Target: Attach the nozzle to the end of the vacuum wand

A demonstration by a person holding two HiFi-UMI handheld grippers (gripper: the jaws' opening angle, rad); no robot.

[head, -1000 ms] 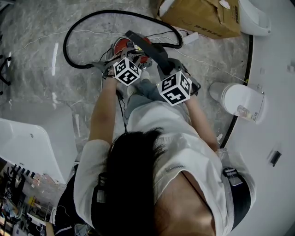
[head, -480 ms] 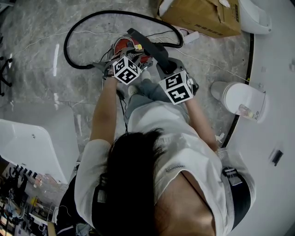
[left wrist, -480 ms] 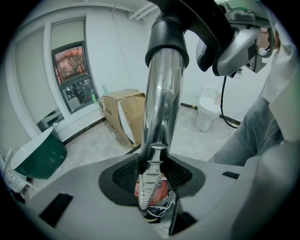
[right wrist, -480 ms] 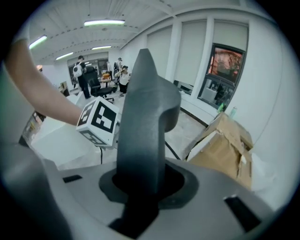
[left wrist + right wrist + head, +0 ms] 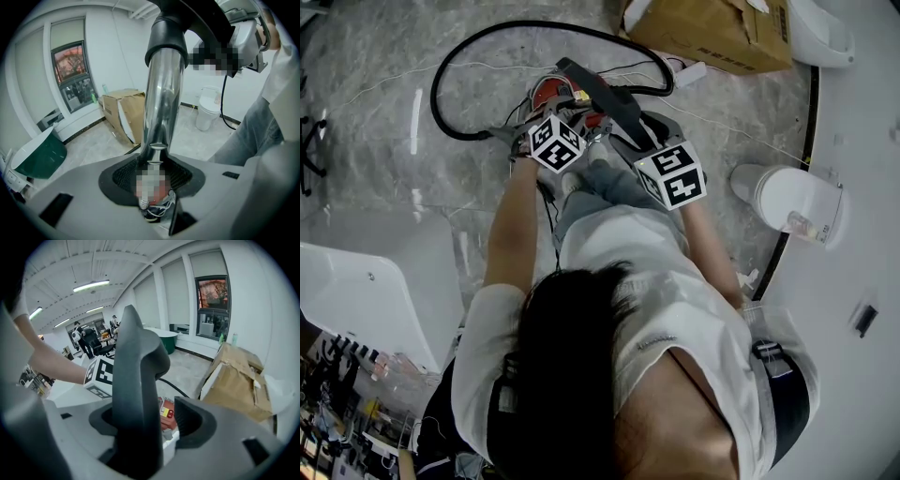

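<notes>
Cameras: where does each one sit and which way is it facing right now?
Head view: on the person's head, facing steeply down; shows hair, arms, left gripper and right gripper.
Left gripper view: on the left gripper, looking along its jaws clamped on the wand; a leg shows.
Right gripper view: on the right gripper; jaws have just been opening around the nozzle; a forearm shows.
Shared: all three see the box.

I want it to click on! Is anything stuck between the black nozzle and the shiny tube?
Nothing visible is. The black nozzle already sits over the end of the shiny tube, which the left gripper clamps. The right gripper has just been opening its jaws, with the nozzle between them.
</notes>
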